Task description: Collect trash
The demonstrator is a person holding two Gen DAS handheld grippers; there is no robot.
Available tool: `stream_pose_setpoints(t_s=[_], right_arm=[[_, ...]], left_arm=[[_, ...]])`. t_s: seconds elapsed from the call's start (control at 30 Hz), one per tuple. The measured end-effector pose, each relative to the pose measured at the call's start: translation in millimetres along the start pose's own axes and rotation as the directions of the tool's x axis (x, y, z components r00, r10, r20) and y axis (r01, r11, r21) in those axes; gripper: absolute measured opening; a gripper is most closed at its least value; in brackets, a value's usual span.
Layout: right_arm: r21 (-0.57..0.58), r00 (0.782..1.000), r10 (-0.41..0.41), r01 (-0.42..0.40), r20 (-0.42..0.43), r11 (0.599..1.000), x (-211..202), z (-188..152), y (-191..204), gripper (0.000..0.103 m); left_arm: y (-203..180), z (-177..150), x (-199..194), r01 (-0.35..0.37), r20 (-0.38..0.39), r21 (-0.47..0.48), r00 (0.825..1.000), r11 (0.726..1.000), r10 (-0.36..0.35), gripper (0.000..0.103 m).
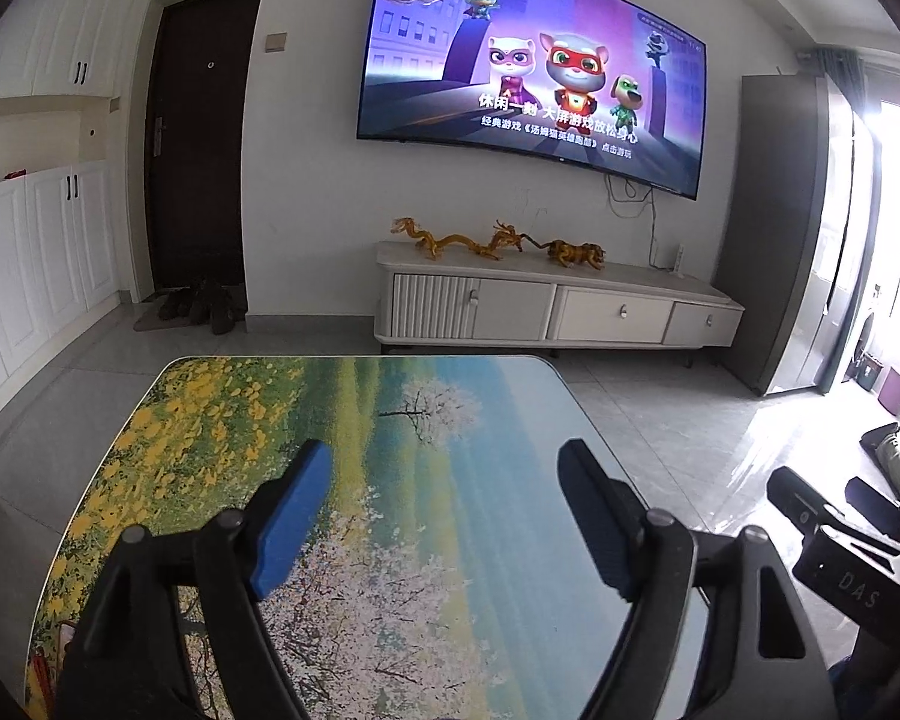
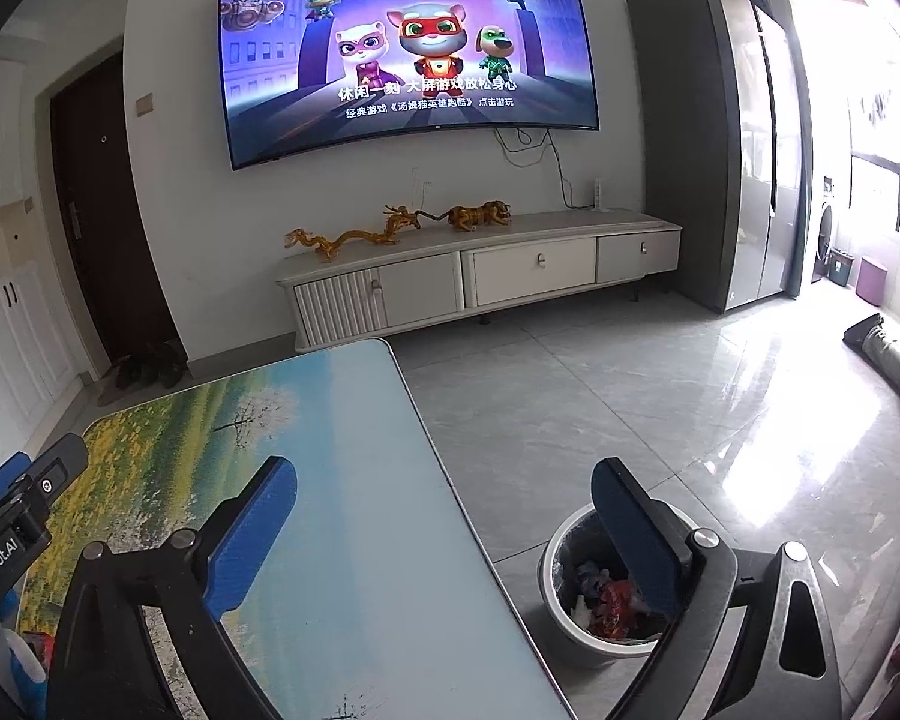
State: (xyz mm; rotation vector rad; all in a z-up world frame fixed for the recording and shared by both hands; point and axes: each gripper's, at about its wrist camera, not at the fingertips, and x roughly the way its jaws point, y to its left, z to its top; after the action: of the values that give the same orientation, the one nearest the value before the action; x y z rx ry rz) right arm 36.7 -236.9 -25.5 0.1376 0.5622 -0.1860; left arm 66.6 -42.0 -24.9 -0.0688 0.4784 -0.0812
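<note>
A round white trash bin (image 2: 555,564) with a dark liner stands on the floor to the right of the table and holds red and white wrappers (image 2: 606,600). My right gripper (image 2: 444,492) is open and empty, its fingers spanning the table's right edge and the bin. My left gripper (image 1: 444,468) is open and empty above the table (image 1: 390,420), whose top shows a printed landscape of flowers and blossom. The left gripper's body shows at the left edge of the right wrist view (image 2: 24,504). The right gripper's body shows at the right of the left wrist view (image 1: 834,540).
A low TV cabinet (image 1: 546,306) with golden dragon and tiger figures (image 1: 498,243) stands against the wall under a lit TV (image 1: 528,66). A grey fridge (image 2: 714,138) stands to the right. Shoes (image 1: 198,300) lie by the dark door. Small red and blue items (image 2: 24,648) sit at the table's near left corner.
</note>
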Motion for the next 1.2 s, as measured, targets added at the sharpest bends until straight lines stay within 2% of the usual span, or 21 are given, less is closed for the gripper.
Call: stream_pose_setpoints(t_s=[0.27, 0.57, 1.2], right_arm=[[-0.007, 0.998, -0.043, 0.043, 0.038, 0.999, 0.8, 1.1, 2.1, 0.099], [-0.013, 0.994, -0.075, 0.076, 0.08, 0.997, 1.3, 2.0, 0.5, 0.1], [0.008, 0.99, -0.117, 0.116, 0.085, 0.993, 4.8, 2.3, -13.8, 0.1]], left_arm=[[-0.3, -0.7, 6.4, -0.023, 0.025, 0.006, 0.999, 1.0, 0.023, 0.09], [-1.8, -0.9, 11.4, -0.01, 0.03, 0.012, 1.0, 1.0, 0.009, 0.091], [-18.1, -4.4, 20.0, 0.018, 0.004, 0.054, 1.0, 0.998, -0.018, 0.092]])
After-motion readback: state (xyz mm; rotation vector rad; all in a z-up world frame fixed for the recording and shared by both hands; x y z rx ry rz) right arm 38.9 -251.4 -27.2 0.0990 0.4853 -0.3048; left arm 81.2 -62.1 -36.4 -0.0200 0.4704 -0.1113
